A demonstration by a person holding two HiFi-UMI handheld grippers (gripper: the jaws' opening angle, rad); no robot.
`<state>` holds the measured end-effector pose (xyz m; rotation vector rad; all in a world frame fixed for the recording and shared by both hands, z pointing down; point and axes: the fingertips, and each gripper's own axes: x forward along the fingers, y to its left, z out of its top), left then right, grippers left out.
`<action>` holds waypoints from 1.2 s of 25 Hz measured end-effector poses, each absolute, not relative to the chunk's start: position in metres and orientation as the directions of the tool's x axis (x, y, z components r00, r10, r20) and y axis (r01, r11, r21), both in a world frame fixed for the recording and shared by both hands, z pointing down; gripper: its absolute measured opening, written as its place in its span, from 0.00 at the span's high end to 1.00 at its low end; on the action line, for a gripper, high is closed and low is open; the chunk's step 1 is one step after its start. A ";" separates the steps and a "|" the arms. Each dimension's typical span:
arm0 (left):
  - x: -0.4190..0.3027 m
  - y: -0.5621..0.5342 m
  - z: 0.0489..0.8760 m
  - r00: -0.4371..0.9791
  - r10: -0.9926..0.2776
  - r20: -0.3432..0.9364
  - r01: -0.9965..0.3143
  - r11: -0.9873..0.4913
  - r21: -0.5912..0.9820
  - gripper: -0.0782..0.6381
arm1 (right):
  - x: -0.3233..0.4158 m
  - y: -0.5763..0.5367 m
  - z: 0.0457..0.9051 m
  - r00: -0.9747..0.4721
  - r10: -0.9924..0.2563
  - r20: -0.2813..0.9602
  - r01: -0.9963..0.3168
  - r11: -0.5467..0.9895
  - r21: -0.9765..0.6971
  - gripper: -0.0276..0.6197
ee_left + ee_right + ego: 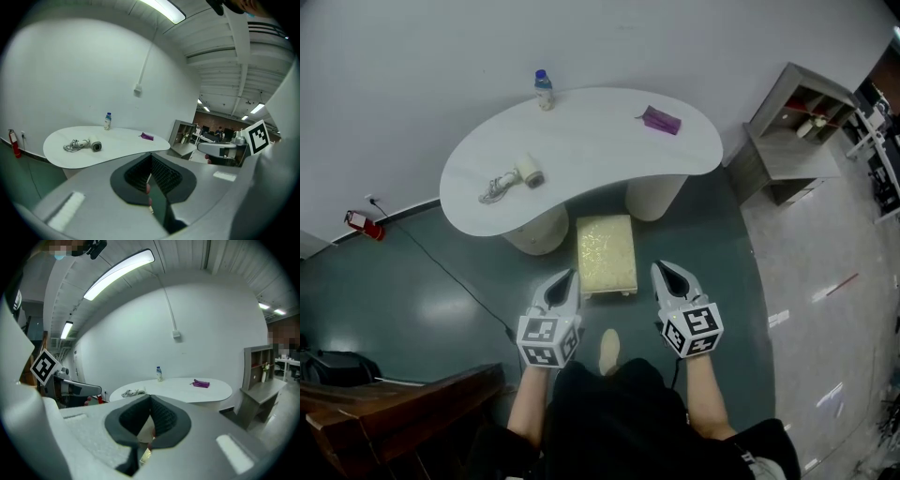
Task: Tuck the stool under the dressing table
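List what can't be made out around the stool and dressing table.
- Stool legs: head view, mostly hidden beneath its own seat.
- Space under the dressing table: head view, covered by the tabletop.
- Bottle label: too small in every view.
- Purple item: too small to identify.

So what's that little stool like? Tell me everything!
The stool is rectangular, with a pale yellow, speckled, cushiony-looking top. It stands upright on the dark green floor, its far end at the white table, between its two round bases, mostly sticking out. The left hand-held gripper and right hand-held gripper flank its near end.
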<state>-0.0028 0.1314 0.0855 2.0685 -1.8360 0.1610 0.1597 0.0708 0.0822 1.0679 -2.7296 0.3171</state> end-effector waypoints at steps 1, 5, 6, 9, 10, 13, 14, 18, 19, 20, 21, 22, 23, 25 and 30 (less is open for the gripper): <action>-0.002 0.126 0.090 0.144 -0.932 0.332 -0.977 -0.080 0.199 0.88 | 0.159 0.066 0.087 -0.724 -0.638 0.261 -0.682 0.720 -0.131 0.95; -0.003 0.106 0.108 0.147 -0.921 0.361 -0.975 -0.073 0.210 0.88 | 0.155 0.048 0.108 -0.728 -0.623 0.287 -0.676 0.722 -0.148 0.95; -0.003 0.102 0.114 0.148 -0.917 0.370 -0.974 -0.071 0.213 0.88 | 0.155 0.044 0.115 -0.727 -0.620 0.294 -0.676 0.720 -0.154 0.95; -0.005 0.093 0.132 0.154 -0.903 0.401 -0.972 -0.067 0.224 0.88 | 0.153 0.035 0.136 -0.721 -0.613 0.323 -0.681 0.712 -0.171 0.95; -0.005 0.090 0.139 0.160 -0.897 0.412 -0.971 -0.068 0.229 0.88 | 0.153 0.031 0.144 -0.718 -0.611 0.334 -0.684 0.708 -0.175 0.95; -0.008 0.080 0.164 0.179 -0.874 0.452 -0.968 -0.074 0.241 0.88 | 0.151 0.020 0.167 -0.703 -0.611 0.363 -0.698 0.690 -0.191 0.95; -0.010 0.076 0.173 0.186 -0.867 0.463 -0.967 -0.077 0.245 0.88 | 0.151 0.016 0.175 -0.697 -0.612 0.373 -0.704 0.682 -0.196 0.95; -0.016 0.059 0.214 0.219 -0.837 0.501 -0.959 -0.091 0.269 0.88 | 0.148 0.001 0.211 -0.669 -0.620 0.409 -0.730 0.651 -0.208 0.95; -0.018 0.056 0.224 0.227 -0.828 0.512 -0.957 -0.094 0.273 0.88 | 0.147 -0.001 0.220 -0.662 -0.622 0.418 -0.737 0.641 -0.214 0.95; -0.021 0.054 0.235 0.235 -0.819 0.524 -0.956 -0.097 0.277 0.88 | 0.145 -0.003 0.230 -0.655 -0.624 0.426 -0.744 0.631 -0.221 0.95; -0.024 0.052 0.245 0.243 -0.809 0.535 -0.955 -0.103 0.279 0.88 | 0.143 -0.006 0.239 -0.649 -0.624 0.435 -0.750 0.621 -0.227 0.95; -0.025 0.049 0.256 0.252 -0.800 0.545 -0.954 -0.111 0.278 0.88 | 0.140 -0.009 0.248 -0.643 -0.625 0.443 -0.755 0.613 -0.233 0.95; -0.027 0.046 0.266 0.261 -0.791 0.554 -0.953 -0.121 0.276 0.88 | 0.138 -0.012 0.258 -0.638 -0.624 0.451 -0.759 0.607 -0.236 0.95; -0.030 0.038 0.285 0.275 -0.778 0.565 -0.952 -0.138 0.273 0.88 | 0.131 -0.021 0.278 -0.632 -0.619 0.465 -0.763 0.603 -0.234 0.95; -0.043 0.017 0.334 0.291 -0.759 0.582 -0.947 -0.142 0.289 0.88 | 0.116 -0.040 0.328 -0.626 -0.603 0.495 -0.763 0.605 -0.227 0.95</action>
